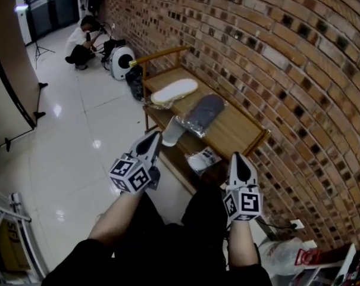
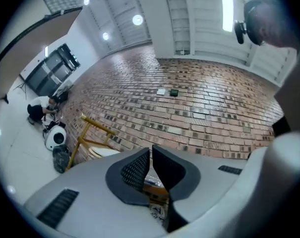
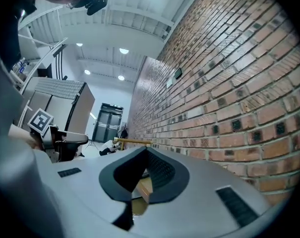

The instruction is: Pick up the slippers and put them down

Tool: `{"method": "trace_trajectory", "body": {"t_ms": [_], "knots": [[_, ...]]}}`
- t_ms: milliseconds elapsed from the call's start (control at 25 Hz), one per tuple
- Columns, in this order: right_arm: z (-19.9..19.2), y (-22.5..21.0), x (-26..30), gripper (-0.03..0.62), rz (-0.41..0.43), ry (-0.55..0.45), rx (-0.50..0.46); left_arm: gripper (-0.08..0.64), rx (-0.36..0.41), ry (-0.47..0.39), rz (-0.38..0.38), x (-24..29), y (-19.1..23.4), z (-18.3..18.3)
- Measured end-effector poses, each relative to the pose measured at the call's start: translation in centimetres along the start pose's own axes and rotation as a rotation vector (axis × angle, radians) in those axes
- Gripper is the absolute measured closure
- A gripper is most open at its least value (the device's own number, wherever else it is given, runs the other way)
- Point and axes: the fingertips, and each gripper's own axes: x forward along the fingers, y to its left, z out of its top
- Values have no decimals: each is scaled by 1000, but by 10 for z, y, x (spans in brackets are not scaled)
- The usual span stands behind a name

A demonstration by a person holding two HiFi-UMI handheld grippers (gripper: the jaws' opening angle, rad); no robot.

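left tool (image 2: pixel 151 150) jaws together, nothing btwn; brick wall (image 2: pixel 199 103) behind.

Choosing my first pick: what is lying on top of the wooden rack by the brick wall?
On the wooden rack's top shelf: a cream slipper and a dark grey slipper, apparently in clear plastic. That shelf covers most of the lower tier.

The wooden two-shelf rack (image 1: pixel 239 130) by the brick wall (image 1: pixel 287 52) hides most of its lower shelf, where a printed white packet (image 1: pixel 203 158) shows only in part (print too small to read). A crouching person (image 1: pixel 81 40) far off is too small to show what the hands work on. In its own view, the left gripper (image 2: pixel 150 150) blocks nearly all the rack.
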Motion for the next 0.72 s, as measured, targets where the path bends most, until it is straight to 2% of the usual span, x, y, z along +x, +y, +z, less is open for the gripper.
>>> {"method": "trace_trajectory", "body": {"t_ms": [80, 120, 160, 200, 240, 320, 360, 400, 440, 560, 720], "knots": [[-2, -8, -1, 583, -11, 0, 3, 548, -37, 2, -5, 12, -5, -8], [-4, -12, -2, 583, -17, 2, 7, 546, -94, 4, -12, 18, -4, -13], [-6, -15, -3, 583, -24, 4, 11, 546, -199, 6, -23, 26, -3, -20], [-7, -18, -3, 583, -28, 6, 18, 546, -362, 6, -35, 33, 0, -27], [-9, -19, -3, 583, -28, 8, 28, 546, -581, 1, -42, 40, 6, -36], [-9, -16, -2, 583, -15, 10, 55, 546, -1083, -36, -56, 50, 21, -56], [-10, -14, -1, 583, -7, 11, 65, 546, -1273, -67, -75, 54, 27, -63], [-11, -13, 0, 583, -2, 13, 70, 546, -1370, -97, -86, 56, 31, -68], [-12, -13, 0, 583, 0, 16, 73, 546, -1373, -113, -78, 56, 33, -72], [-15, -18, 1, 583, -9, 29, 99, 546, -1175, -77, 42, 54, 40, -87], [-16, -21, 1, 583, -4, 10, 141, 541, -1000, -9, 175, 54, 51, -100]]}}
